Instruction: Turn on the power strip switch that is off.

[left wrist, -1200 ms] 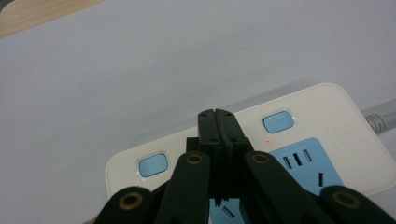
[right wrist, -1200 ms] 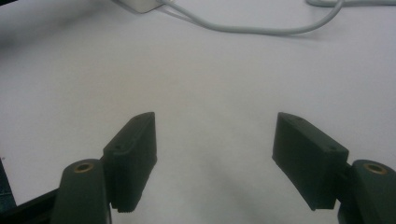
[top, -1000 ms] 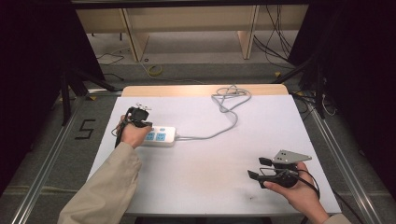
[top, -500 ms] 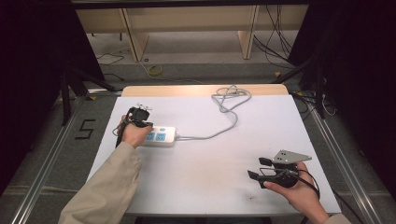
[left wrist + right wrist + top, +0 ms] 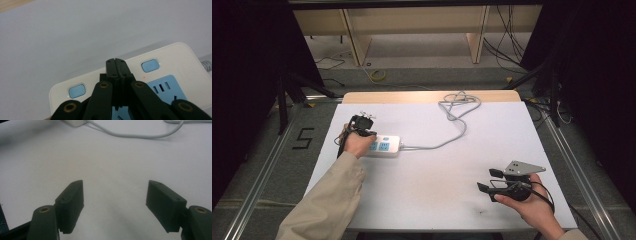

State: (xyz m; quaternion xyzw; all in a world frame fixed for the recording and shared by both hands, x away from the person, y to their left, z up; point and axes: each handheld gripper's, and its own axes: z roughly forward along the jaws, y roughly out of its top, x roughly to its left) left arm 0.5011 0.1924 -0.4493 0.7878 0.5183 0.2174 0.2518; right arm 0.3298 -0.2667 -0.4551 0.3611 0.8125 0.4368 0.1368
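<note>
A white-covered rectangular worktop (image 5: 437, 175) with a bare pale wooden strip along its far edge carries a white plastic power strip with blue sockets and blue buttons (image 5: 384, 145) near its left side. The strip's grey cable (image 5: 447, 135) curves rightward across the surface, then loops at the far edge.
</note>
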